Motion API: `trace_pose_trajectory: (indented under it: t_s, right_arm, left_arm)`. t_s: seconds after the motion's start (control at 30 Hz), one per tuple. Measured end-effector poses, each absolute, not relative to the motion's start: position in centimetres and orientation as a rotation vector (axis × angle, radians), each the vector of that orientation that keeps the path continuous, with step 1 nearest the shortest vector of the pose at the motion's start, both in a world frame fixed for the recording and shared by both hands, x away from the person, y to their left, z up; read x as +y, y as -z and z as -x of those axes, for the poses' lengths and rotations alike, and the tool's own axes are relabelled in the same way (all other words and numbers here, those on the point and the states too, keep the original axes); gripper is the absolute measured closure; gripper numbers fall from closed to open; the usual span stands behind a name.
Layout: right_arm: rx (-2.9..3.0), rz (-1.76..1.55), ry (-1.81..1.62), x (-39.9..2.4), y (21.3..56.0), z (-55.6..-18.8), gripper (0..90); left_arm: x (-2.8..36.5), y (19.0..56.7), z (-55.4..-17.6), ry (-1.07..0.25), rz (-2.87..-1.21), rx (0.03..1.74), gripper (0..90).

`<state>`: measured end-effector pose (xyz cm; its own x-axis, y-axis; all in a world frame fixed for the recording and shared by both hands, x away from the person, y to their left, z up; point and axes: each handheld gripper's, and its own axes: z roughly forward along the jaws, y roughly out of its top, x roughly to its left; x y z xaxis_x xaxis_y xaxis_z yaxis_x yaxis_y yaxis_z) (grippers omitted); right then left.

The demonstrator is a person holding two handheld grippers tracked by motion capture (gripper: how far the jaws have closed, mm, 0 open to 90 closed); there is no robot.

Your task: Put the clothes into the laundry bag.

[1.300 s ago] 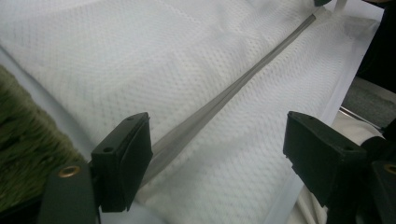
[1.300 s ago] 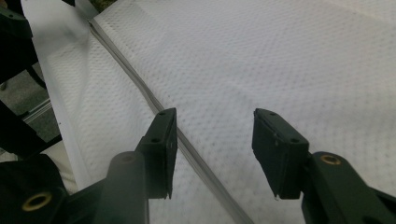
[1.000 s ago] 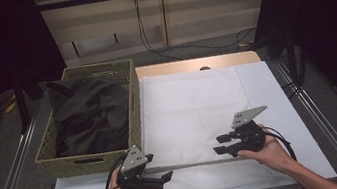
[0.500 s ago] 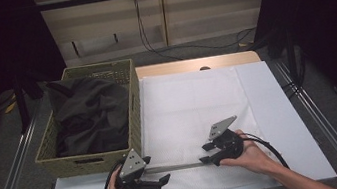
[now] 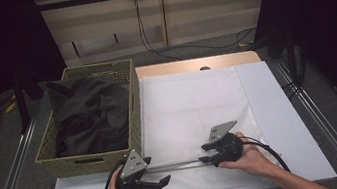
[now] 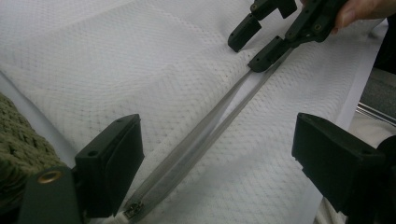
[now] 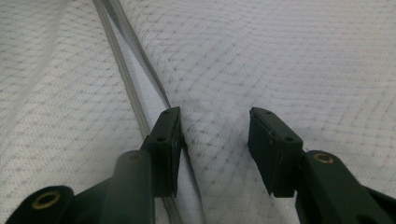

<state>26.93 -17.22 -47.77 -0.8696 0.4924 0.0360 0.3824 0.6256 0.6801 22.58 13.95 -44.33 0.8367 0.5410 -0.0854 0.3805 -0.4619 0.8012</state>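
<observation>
— Where's the zipper [image 5: 177, 164]?
— Along the near edge of the white mesh cover [image 5: 193, 106]. Left gripper [image 5: 162, 181] gapes; right gripper's [image 5: 205, 159] jaws, just narrowing, straddle it, nothing pinched.
— How'll it handle?
— Probably soft, limp, light — take the puller [image 6: 132, 210], not the mesh.

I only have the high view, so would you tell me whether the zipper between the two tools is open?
Observer: Yes, the zipper is open, its two sides apart and meeting by the right tool.
Operator: Where is the pull?
Observer: The pull lies beside the left tool, whose jaws are open, ungripped.
Operator: Is the right tool gripping?
Observer: No. Its jaws have just been closing but stand open, one touching the zipper, with only white mesh cloth between them.
</observation>
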Motion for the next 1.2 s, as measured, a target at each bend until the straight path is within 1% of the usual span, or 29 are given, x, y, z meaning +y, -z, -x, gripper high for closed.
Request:
trace_pose_trajectory:
  t_s: [0.2, 0.27, 0.3, 0.33, 0.37, 0.47, 0.6, 0.67, 0.8, 0.9, 1.0, 1.07, 1.2]
  right_arm:
    - [2.694, -0.726, -1.05, -17.2, 47.7, -27.0, 52.2]
    - [2.665, -0.735, -0.991, -16.9, 47.5, -27.0, 44.1]
    - [2.669, -0.758, -1.003, -17.0, 47.6, -27.1, 45.4]
    - [2.683, -0.75, -1.033, -17.1, 47.7, -27.4, 50.8]
    - [2.666, -0.764, -1.033, -17.2, 47.6, -27.4, 59.9]
    - [2.645, -0.82, -1.036, -17.4, 47.6, -27.9, 60.2]
    - [2.681, -0.772, -0.996, -17.3, 47.4, -28.4, 60.1]
    - [2.694, -0.799, -1.017, -17.3, 47.4, -28.8, 64.2]
    - [2.693, -0.805, -1.013, -17.5, 47.4, -29.4, 76.5]
    - [2.688, -0.807, -0.996, -17.5, 47.3, -29.6, 79.7]
    - [2.68, -0.791, -0.99, -17.5, 47.3, -29.5, 87.5]
    - [2.68, -0.802, -1.0, -17.4, 47.3, -29.4, 89.0]
    - [2.684, -0.821, -1.064, -17.7, 47.3, -29.6, 89.1]
  left_arm:
    - [13.9, 44.3, -22.5, -0.235, -2.119, 0.665, 16.1]
    - [13.9, 44.3, -22.5, -0.224, -2.106, 0.661, 16.0]
    - [14.0, 44.3, -22.5, -0.225, -2.106, 0.661, 16.1]
    - [14.0, 44.3, -22.4, -0.224, -2.105, 0.66, 16.0]
    - [14.1, 44.3, -22.4, -0.224, -2.105, 0.662, 16.0]
    - [14.1, 44.3, -22.5, -0.223, -2.11, 0.665, 16.0]
    - [14.0, 44.3, -22.3, -0.235, -2.125, 0.643, 15.3]
    - [13.9, 44.2, -22.1, -0.238, -2.136, 0.637, 15.4]
    - [13.9, 44.2, -22.1, -0.234, -2.134, 0.635, 15.4]
    - [14.1, 44.2, -22.1, -0.231, -2.123, 0.643, 15.3]
    - [14.1, 44.2, -22.0, -0.23, -2.123, 0.644, 15.4]
    - [14.0, 44.2, -22.1, -0.231, -2.127, 0.634, 15.3]
    - [14.0, 44.2, -22.0, -0.221, -2.123, 0.633, 15.3]
